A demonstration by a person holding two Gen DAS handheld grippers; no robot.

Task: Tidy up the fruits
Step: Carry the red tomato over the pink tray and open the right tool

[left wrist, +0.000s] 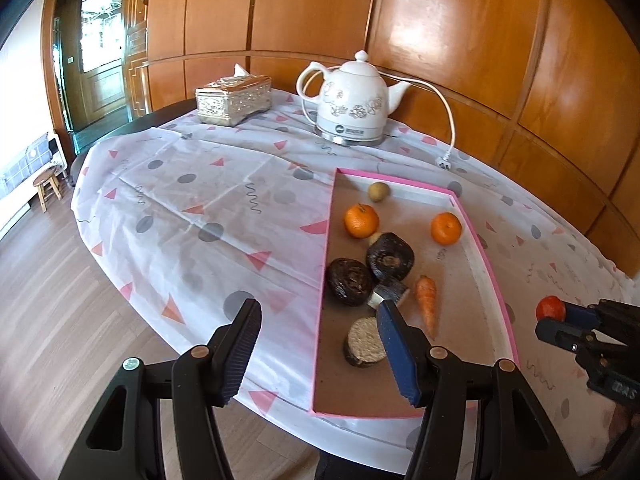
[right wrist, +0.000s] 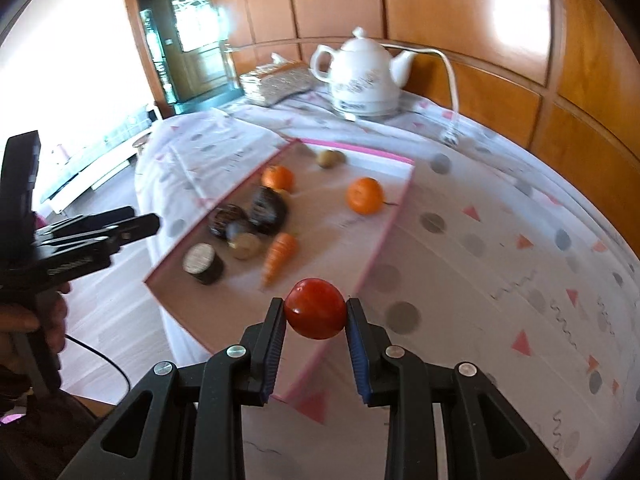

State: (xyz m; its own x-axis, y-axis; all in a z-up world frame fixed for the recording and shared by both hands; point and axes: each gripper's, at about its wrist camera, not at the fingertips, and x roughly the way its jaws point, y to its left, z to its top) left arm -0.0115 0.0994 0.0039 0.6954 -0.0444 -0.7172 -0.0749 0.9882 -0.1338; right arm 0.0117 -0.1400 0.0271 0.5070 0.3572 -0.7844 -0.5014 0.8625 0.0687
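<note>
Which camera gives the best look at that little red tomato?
The right wrist view: the tomato sits centre frame, pinched between the right gripper fingers. The left wrist view shows it only small at the right edge, partly hidden by those fingers.

Tray [right wrist: 192, 312] contents are blurred; small pale fruit [left wrist: 375, 237] seems half hidden.

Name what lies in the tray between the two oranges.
Only bare tray floor lies between the left orange and right orange; the left wrist view shows it clearly.
</note>
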